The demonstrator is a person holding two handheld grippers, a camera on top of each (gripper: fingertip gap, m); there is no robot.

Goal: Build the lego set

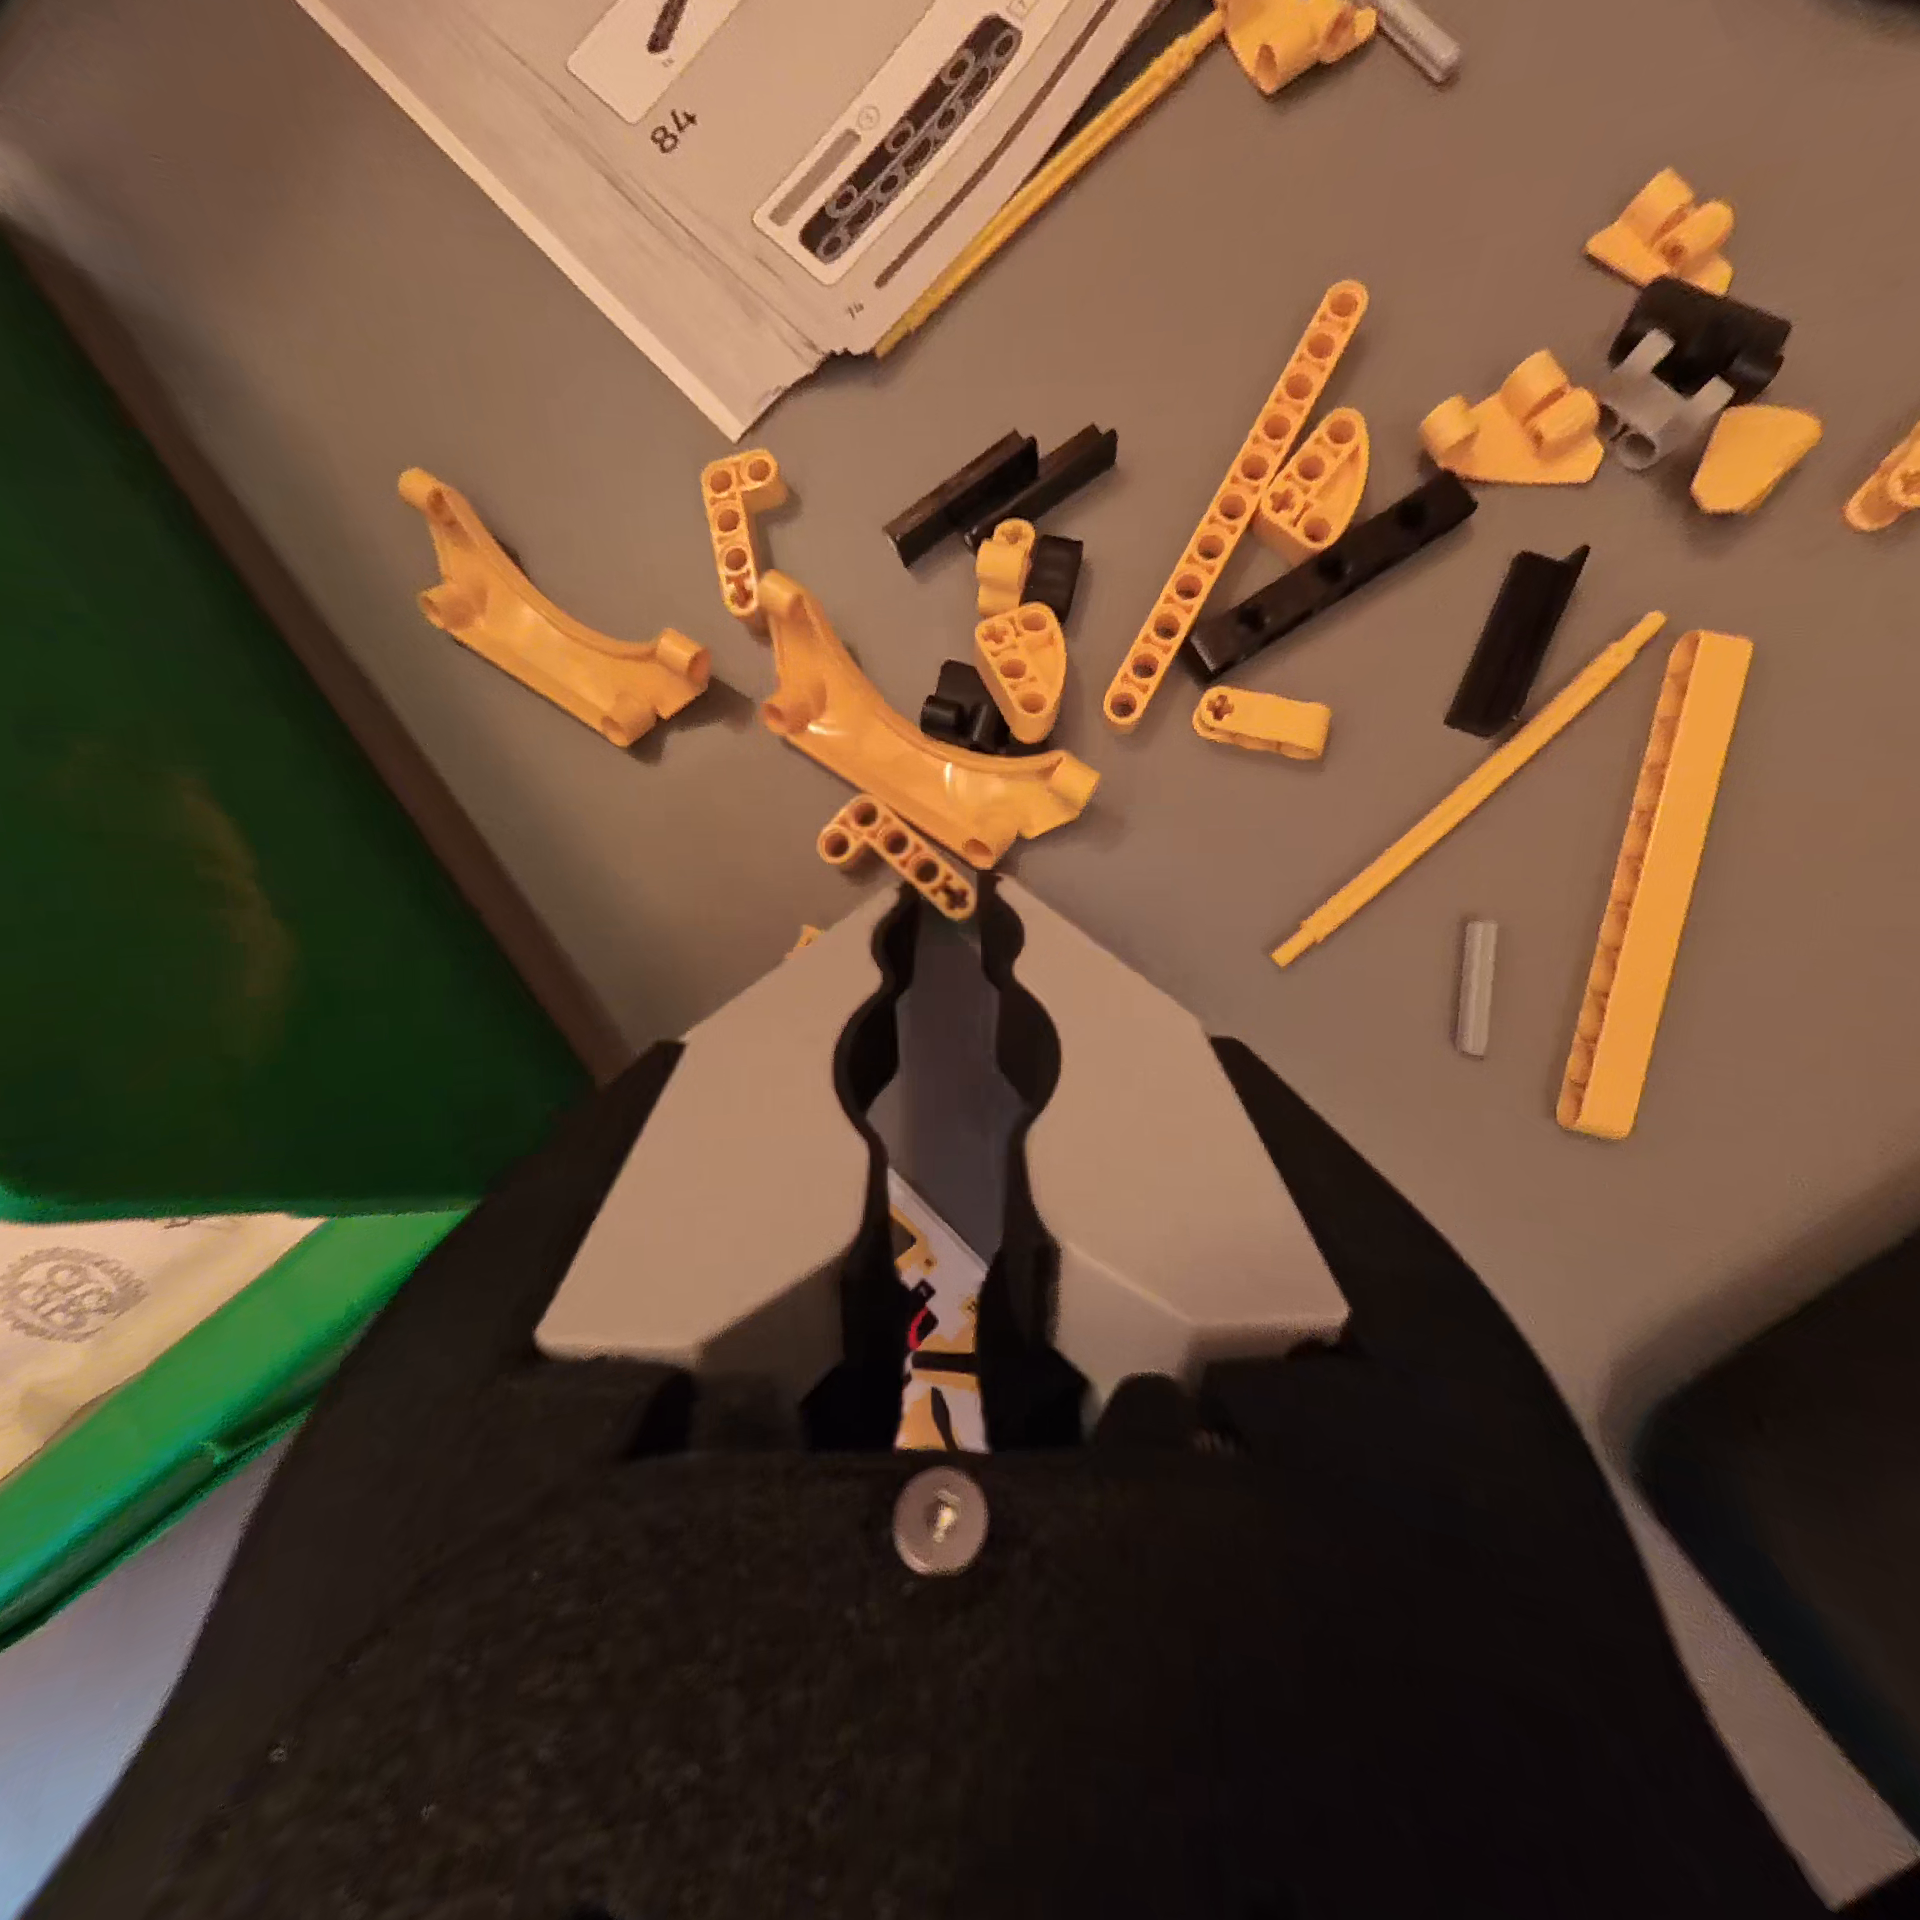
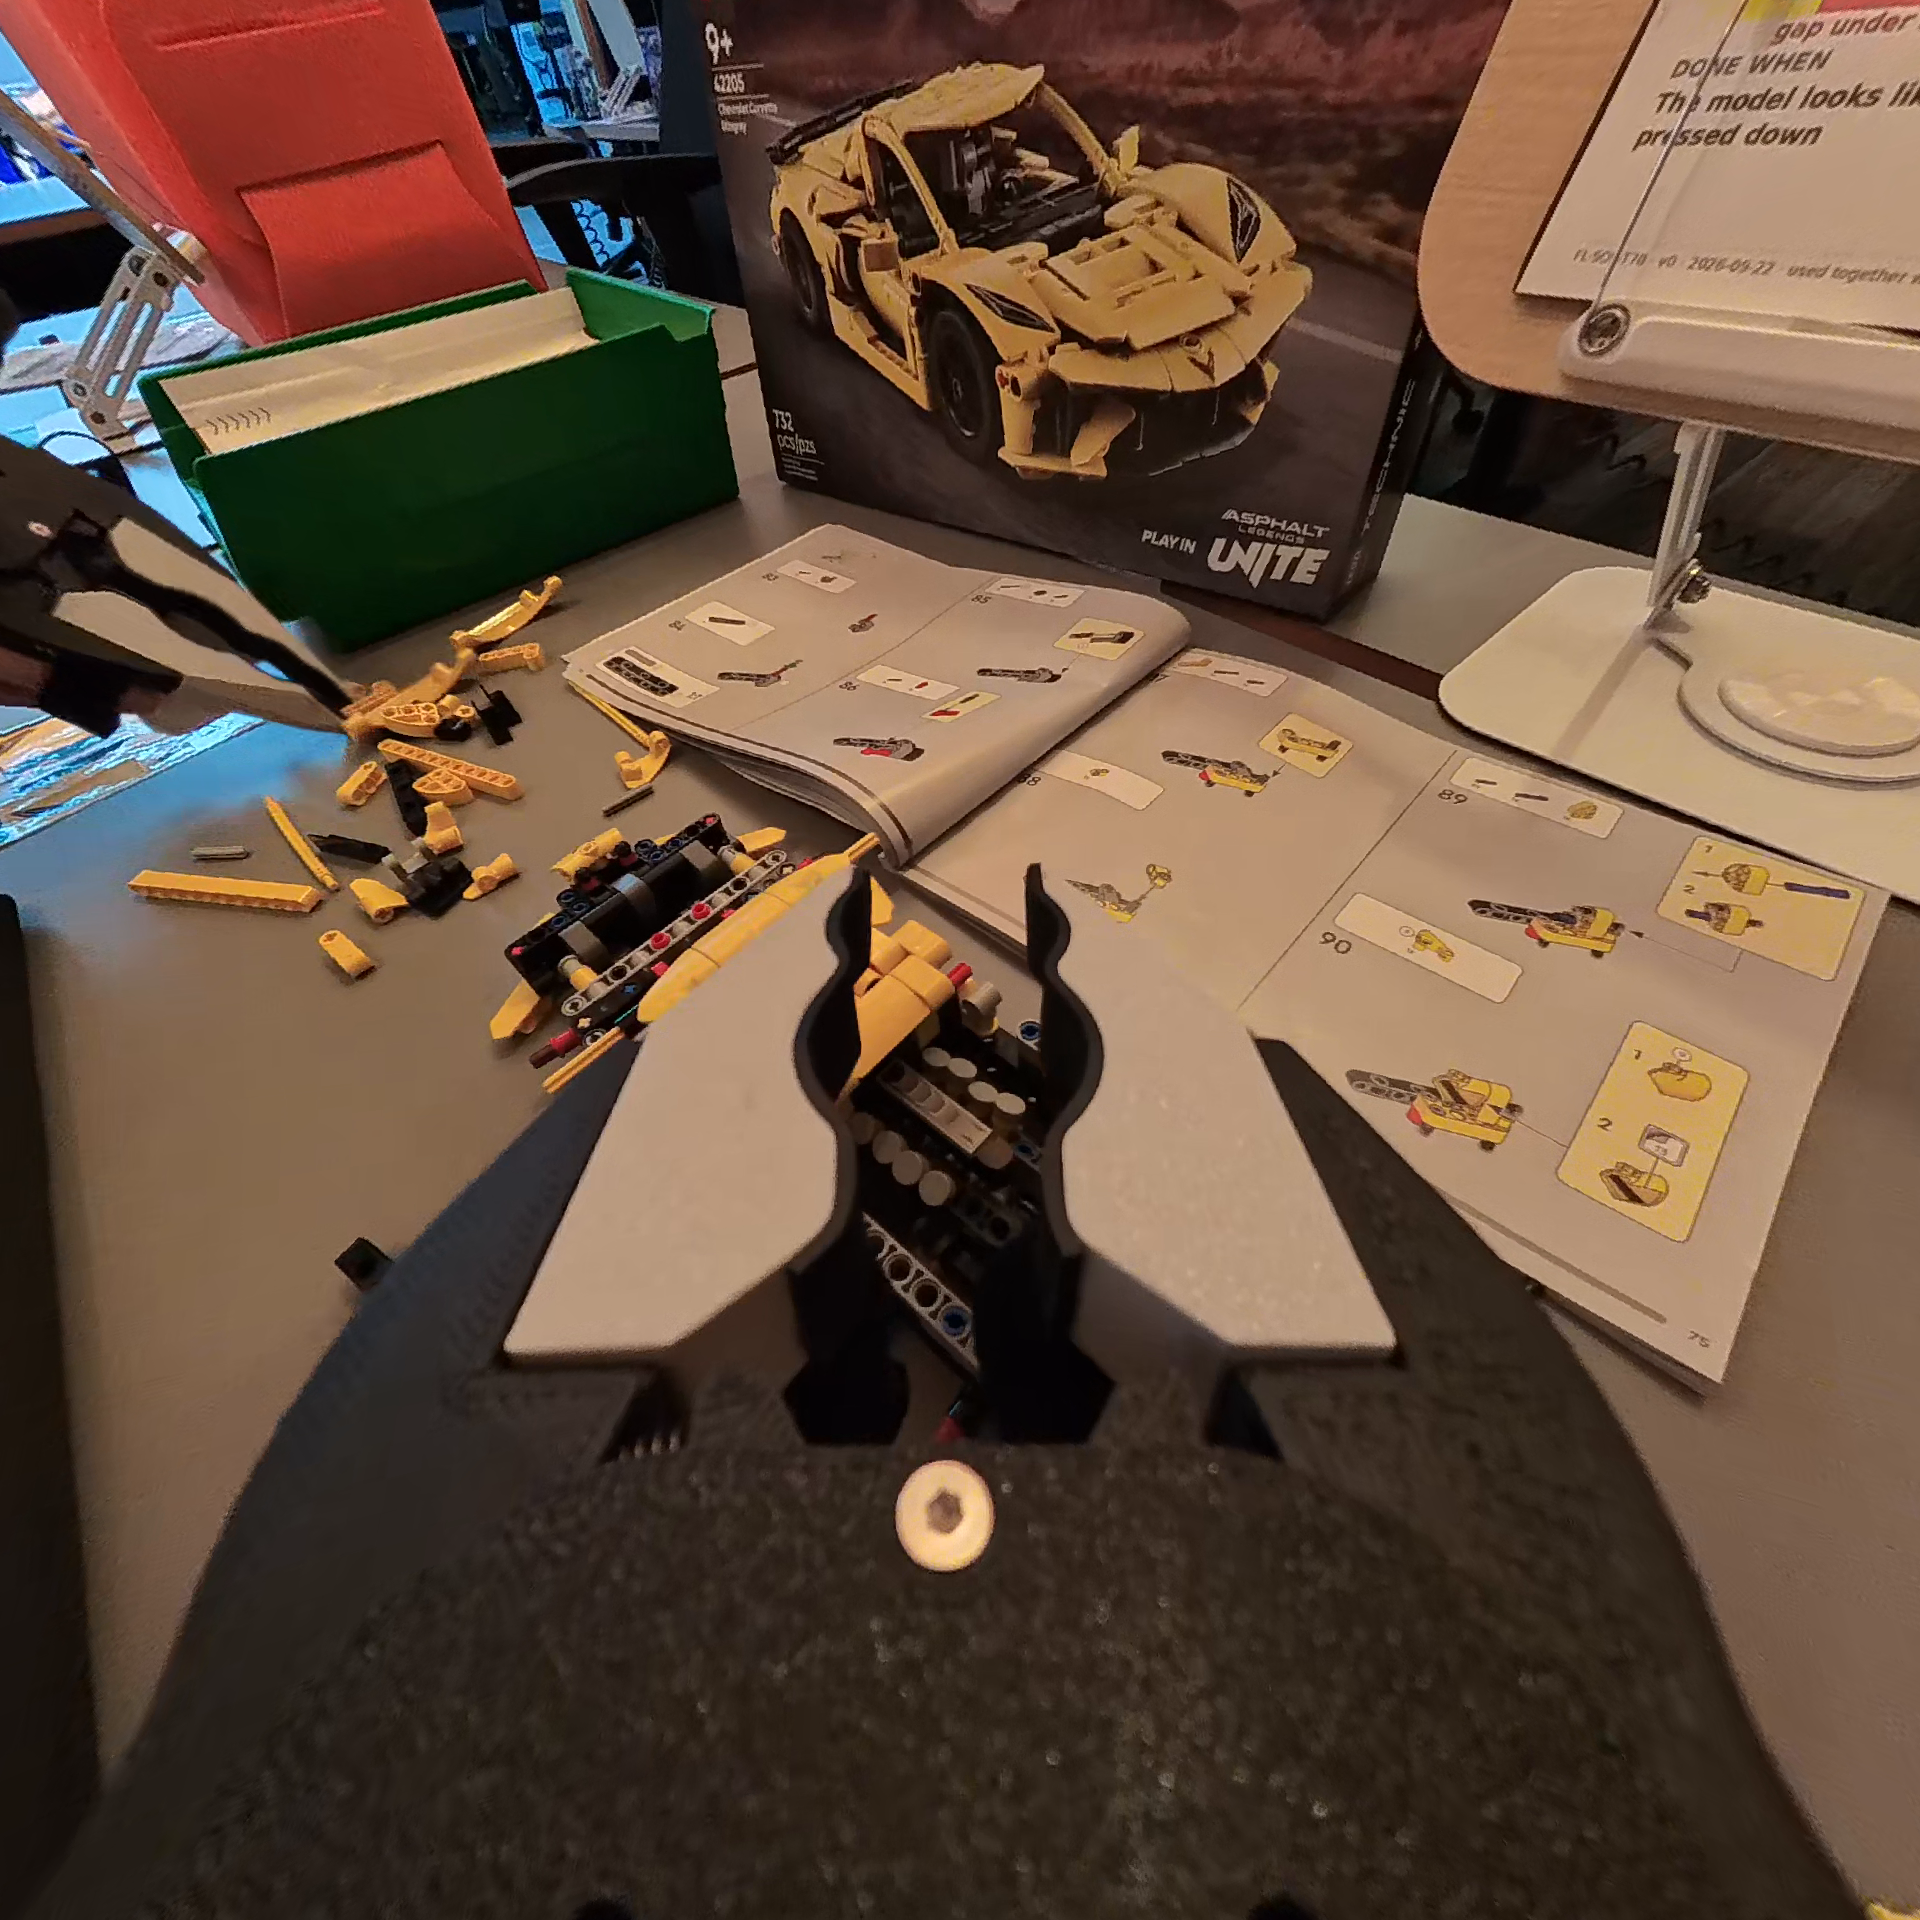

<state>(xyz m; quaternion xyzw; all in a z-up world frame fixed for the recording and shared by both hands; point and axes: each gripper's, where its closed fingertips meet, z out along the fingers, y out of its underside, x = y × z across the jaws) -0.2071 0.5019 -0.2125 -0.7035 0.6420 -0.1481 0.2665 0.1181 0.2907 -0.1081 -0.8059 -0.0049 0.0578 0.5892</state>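
Your left gripper (image 1: 948, 902) is nearly closed, tips pinching the end of a small yellow L-shaped holed liftarm (image 1: 896, 854) at the near edge of the loose-parts pile on the grey tabletop (image 1: 1143, 1091). From the right wrist view, that gripper (image 2: 338, 704) reaches in from the left, tips down in the pile.

Your right gripper (image 2: 940, 914) is spread apart, holding nothing, hovering over the partly built black-and-yellow chassis assembly (image 2: 665, 925), which sits on the table between the pile and the open instruction booklet (image 2: 1351, 935).

Pile contents: two yellow curved wheel-arch panels (image 1: 551, 613), a long yellow holed beam (image 1: 1236, 499), a black holed beam (image 1: 1340, 571), a thin yellow flex rod (image 1: 1475, 790), a long yellow flat panel (image 1: 1652, 883), and a short grey pin (image 1: 1475, 982).

A green plastic bin (image 2: 457, 488) stands behind the pile; the set's dark printed box (image 2: 1070, 291) stands upright behind the booklet.
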